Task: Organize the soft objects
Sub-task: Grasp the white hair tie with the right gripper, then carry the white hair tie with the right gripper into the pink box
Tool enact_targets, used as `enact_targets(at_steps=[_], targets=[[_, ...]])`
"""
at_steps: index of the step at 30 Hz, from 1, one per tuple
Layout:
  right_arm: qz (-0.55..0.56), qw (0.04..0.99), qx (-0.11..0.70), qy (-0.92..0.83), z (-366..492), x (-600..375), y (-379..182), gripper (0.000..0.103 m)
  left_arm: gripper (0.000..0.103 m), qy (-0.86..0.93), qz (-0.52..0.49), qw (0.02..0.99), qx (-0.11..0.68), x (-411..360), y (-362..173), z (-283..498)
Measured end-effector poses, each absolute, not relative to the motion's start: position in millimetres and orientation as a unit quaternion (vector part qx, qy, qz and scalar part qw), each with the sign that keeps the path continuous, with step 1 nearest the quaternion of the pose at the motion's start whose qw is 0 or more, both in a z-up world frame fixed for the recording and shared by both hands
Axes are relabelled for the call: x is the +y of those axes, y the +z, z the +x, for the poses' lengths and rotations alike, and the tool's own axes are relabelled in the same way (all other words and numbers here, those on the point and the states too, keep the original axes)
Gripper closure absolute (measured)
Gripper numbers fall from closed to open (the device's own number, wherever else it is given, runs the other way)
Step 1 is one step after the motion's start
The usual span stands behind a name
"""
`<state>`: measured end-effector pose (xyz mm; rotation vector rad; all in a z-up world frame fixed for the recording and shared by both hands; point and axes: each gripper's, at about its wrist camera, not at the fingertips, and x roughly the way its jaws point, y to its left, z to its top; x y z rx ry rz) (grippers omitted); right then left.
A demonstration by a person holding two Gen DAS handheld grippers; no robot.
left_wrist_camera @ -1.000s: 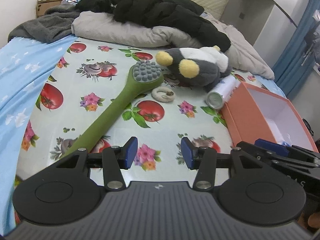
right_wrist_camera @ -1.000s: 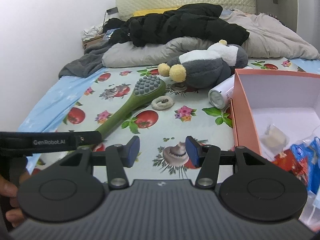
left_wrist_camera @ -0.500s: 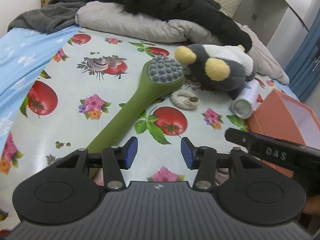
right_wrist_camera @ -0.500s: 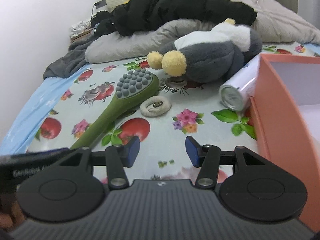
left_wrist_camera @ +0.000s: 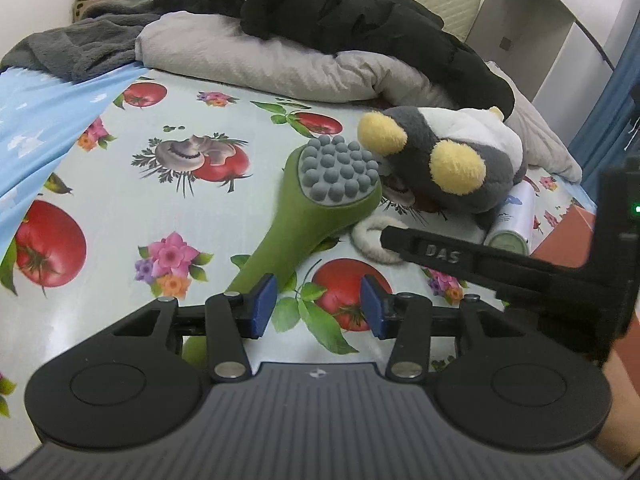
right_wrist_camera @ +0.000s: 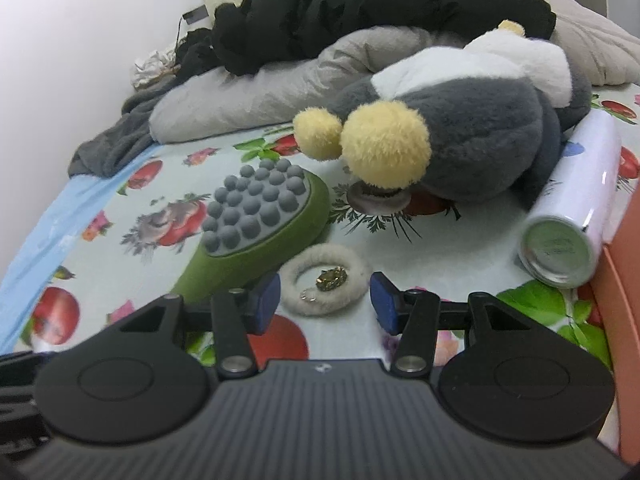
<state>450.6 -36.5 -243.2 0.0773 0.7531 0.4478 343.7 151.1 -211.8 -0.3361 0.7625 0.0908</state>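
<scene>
1. The left gripper (left_wrist_camera: 318, 306) is hanging over the flowery sheet (left_wrist_camera: 120, 200) with its blue pads apart, holding nothing.
2. The right gripper (right_wrist_camera: 325, 302) is also standing apart and empty, just near the fuzzy white ring (right_wrist_camera: 326, 280).
3. The green massage stick (right_wrist_camera: 256, 236) is lying left of the ring.
4. The plush penguin (right_wrist_camera: 480, 140) is lying farther back, beside the white can (right_wrist_camera: 576, 200).

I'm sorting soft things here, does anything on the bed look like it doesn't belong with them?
Yes: the white spray can lies on its side between the plush toy and the orange box, hard metal among soft items.
</scene>
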Motion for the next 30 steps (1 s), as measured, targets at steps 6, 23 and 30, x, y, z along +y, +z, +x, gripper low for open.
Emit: enact_targets(at_steps=[6,23,30], targets=[[0.003,0.909,0.356,0.215,454.1,-27.6,-253.5,0.064,0.051,0.046,-0.162,0.913,0.371,153.0,-216.1,345.3],[-0.01,0.914,0.34,0.22,404.5,-42.4,-204.9,0.073,0.051,0.037,-0.171,0.922,0.344,143.9,-169.5,303.6],[-0.01,0.917,0.332,0.222,368.1,-58.7,-182.3,0.073,0.051,0.036,-0.168,0.925,0.339,129.3,-146.2,269.2]])
